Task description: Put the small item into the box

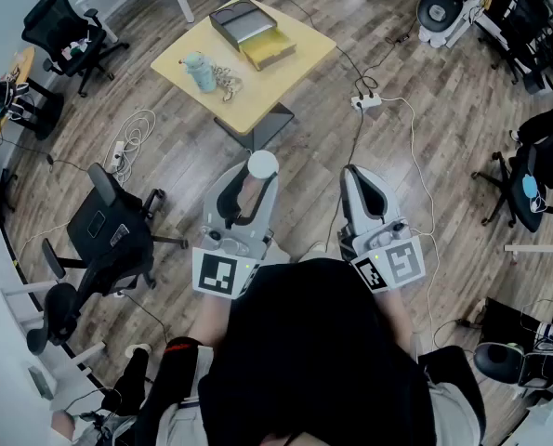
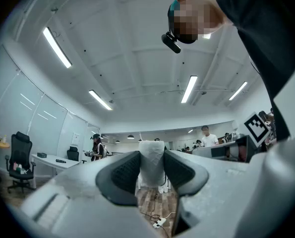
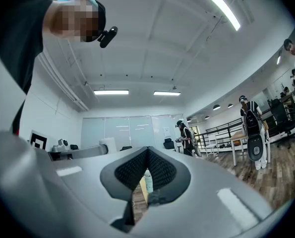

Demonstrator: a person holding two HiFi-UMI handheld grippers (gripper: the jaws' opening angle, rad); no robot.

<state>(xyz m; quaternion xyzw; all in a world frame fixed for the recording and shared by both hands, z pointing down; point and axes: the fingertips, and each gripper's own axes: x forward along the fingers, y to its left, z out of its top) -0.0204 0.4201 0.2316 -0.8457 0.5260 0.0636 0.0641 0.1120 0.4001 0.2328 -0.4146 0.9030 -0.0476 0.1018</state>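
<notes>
A person stands well back from the yellow desk (image 1: 257, 86), a hand-held gripper in each hand, both pointing towards it. The left hand-held gripper (image 1: 255, 180) is clenched on the small white cylinder (image 2: 151, 161), pads pressing on its two sides, with the cylinder upright and rising above the jaw tips. The right hand-held gripper (image 3: 147, 158) is clenched with nothing between its jaws.

The grey box (image 1: 242, 20) sits at the far edge of the desk and appears open. A flat yellow item (image 1: 269, 50) lies just beside it, and a pale-blue bottle (image 1: 200, 71) stands nearer the desk's left corner.

The cylinder is therefore in the grip, not yet near the desk, and the whole carry lies ahead.

The main risks, as judged from here:
- The cylinder looks soft and is pinched only by the jaw tips. A jolt in walking could let it tilt or slide out onto the floor short of the desk.
- A power strip (image 1: 366, 100) and loose cables lie on the floor on the near side of the desk, and they could catch a foot.
- The reach to the desk's far edge passes close to the bottle, which could be knocked over.
</notes>
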